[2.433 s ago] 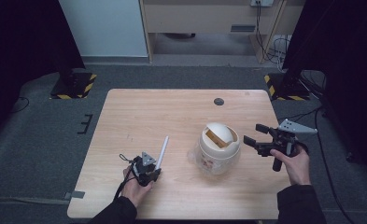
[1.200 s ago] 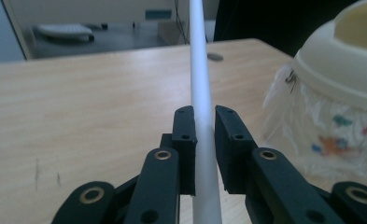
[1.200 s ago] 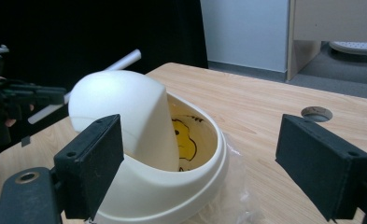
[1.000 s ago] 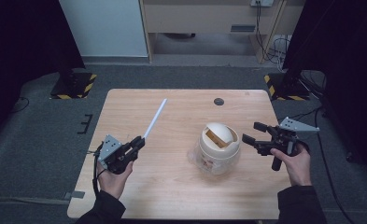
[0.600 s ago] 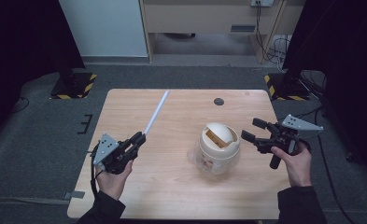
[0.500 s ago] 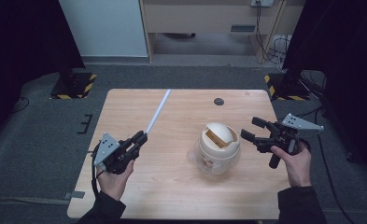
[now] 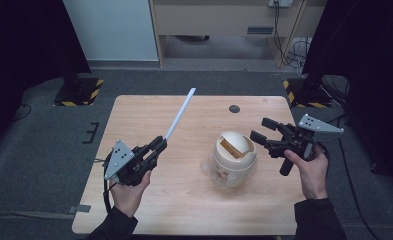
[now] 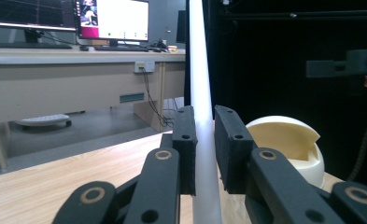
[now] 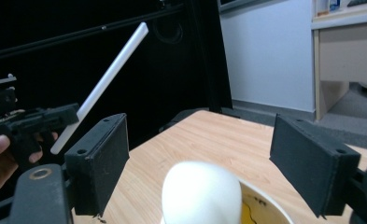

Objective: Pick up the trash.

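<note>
Wooden table, largest thing in frame, carries a cream cup w/ domed lid near its middle-right; a flap in the lid is cut open, showing yellow inside, and some clear plastic wrap sits round the cup's base. Small dark round spot on the table toward the far edge, well apart from the cup. Left gripper is held above the table's near-left part, jaws clenched on the lower end of a long white straw; straw points up and away toward the far edge, clear of the table. Left gripper view: straw runs straight up betw. the two black jaws, pads pressed on both sides. Right gripper is just right of the cup, aimed at it, jaws wide apart w/ nothing betw. them, though they've just been closing a bit.
</note>
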The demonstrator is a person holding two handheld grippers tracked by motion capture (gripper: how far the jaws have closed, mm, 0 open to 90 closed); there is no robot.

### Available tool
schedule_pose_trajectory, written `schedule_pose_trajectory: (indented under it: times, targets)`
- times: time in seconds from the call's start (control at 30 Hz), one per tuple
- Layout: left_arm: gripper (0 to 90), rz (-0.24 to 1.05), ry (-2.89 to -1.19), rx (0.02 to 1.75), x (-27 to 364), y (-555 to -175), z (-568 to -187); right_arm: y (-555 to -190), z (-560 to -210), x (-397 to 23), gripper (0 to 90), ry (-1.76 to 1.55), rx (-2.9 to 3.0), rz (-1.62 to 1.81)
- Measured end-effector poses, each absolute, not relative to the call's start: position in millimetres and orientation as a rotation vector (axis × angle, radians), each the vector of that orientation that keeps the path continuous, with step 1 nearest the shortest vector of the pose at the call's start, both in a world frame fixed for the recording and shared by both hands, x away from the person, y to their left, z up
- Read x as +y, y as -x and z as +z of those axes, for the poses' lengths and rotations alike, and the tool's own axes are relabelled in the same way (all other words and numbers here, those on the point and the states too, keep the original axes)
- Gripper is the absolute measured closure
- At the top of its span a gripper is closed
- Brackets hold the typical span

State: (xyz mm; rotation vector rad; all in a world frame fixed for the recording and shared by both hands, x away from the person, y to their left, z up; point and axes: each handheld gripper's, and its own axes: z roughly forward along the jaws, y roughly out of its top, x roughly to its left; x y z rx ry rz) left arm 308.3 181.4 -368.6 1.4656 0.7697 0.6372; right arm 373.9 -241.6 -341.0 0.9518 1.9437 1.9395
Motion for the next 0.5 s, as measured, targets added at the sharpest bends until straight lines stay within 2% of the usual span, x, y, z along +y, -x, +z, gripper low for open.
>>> schedule_pose_trajectory:
  times: [0.37, 0.5]
  targets:
    - [78.6, 0.609, -1.482, 0.709, 157.3, -310.8, -363.9, -382.1, -326.5, -201.3, 24.2, -0.905, 1.991, 1.971]
    - [78.5, 0.602, -1.486, 0.696, 151.3, -310.3, -364.5, -383.2, -322.7, -198.1, 24.8, -0.904, 1.986, 1.962]
